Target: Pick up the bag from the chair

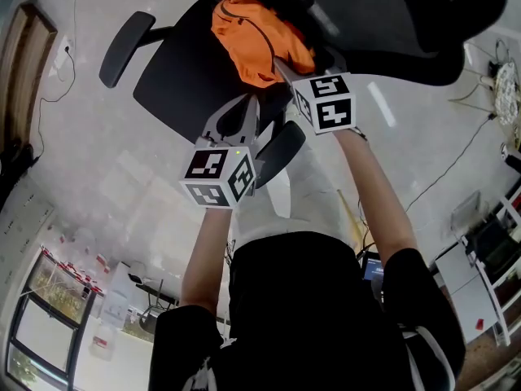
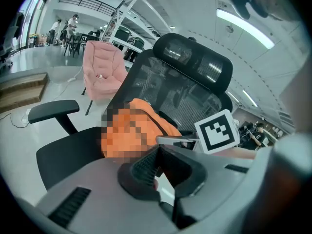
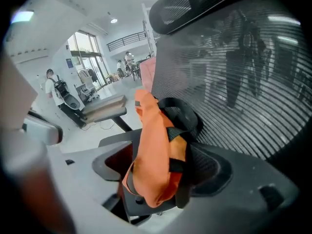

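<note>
On the black seat of the chair (image 1: pixel 175 76), pushed up against its mesh backrest (image 3: pixel 243 82), sits the orange bag (image 1: pixel 259 39), slumped and soft-looking. I have the right tongs (image 3: pixel 163 169) around its near end: the jaws stand wide apart with a fold of orange fabric and a black strap (image 3: pixel 178 126) between them, and I judge that the pads are not pressing yet. The left tongs (image 2: pixel 163 172) hang short of the bag, over the front of the seat, jaws apart with nothing between them.

My worry is the bite. If I close now I may catch only loose cloth or the strap, and the bag could sag, swing or slide out as it lifts. The strap might also hook on the backrest or an armrest (image 1: pixel 126 47) on the way up. Pushing the tongs in harder could turn the chair away from me.

Only the right gripper view shows me what lies between those jaws; from the head view the tips are lost against the fabric. The head view alone gives me the whole seat and both arms together. The left gripper view adds the right tongs' marker cube (image 2: pixel 217 130) just beside the bag, plus a pink chair (image 2: pixel 102 69) well behind.
</note>
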Demonstrator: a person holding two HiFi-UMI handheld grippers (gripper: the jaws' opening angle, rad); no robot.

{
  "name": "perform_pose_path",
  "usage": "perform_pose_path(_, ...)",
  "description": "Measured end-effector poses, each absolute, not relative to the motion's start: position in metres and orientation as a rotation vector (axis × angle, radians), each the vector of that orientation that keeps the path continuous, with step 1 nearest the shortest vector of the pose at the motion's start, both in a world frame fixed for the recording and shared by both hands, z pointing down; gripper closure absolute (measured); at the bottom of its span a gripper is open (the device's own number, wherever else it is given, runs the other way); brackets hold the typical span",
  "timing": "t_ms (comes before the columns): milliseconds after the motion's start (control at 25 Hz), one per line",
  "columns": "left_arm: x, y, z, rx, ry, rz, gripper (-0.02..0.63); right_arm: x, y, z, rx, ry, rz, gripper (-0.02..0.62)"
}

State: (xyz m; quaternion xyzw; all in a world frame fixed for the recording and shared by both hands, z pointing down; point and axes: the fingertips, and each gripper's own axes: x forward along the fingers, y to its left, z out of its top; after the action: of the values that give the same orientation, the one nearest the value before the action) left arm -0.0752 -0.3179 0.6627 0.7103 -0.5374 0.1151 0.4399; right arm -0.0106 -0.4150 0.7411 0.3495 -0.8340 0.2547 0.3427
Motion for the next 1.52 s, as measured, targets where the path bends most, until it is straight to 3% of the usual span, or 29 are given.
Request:
perform_pose_path(440, -0.087, -0.322, 0.673, 1.749, -1.325, 0.29, 0.598, -0.015, -0.42, 0.758, 0.908, -2.113, 0.585, 0.27)
perform_pose_path(640, -0.092, -0.319, 0.672, 1.756, -1.322, 0.299, 0.598, -0.016, -0.415, 0.758, 0.9, -2.084, 0.564, 0.388)
perform_pose_path(1040, -0.097, -0.316, 0.669, 1.757, -1.327, 0.3, 0.598, -0.014, -0.408, 0.76, 0.918, -2.066, 0.586, 0.535)
perform_pose_path(1520, -0.104, -0.311, 0.66, 1.767, -1.349, 0.294, 0.598, -0.018, -0.399, 0.753, 0.874, -2.067, 0.624, 0.572)
